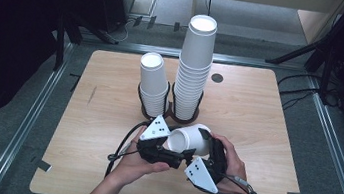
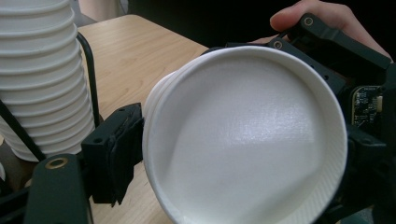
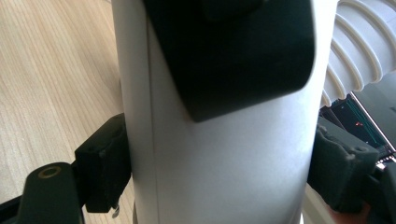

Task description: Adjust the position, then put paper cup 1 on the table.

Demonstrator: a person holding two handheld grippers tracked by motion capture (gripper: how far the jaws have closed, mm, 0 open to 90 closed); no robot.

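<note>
A white paper cup lies on its side just above the wooden table, held between both grippers. My left gripper grips it near the closed bottom. In the left gripper view that bottom faces the camera, and a black pad presses on the cup's wall. Layered edges at its left side hint at nested cups. My right gripper is shut across the cup's body, with a pad on each side. The left gripper's jaw lies dark over the top of the cup in that view.
Two stacks of white cups stand in black wire holders behind the hands, a short stack and a tall stack. The tall stack's ribbed side is close on the left. Metal rails border the table.
</note>
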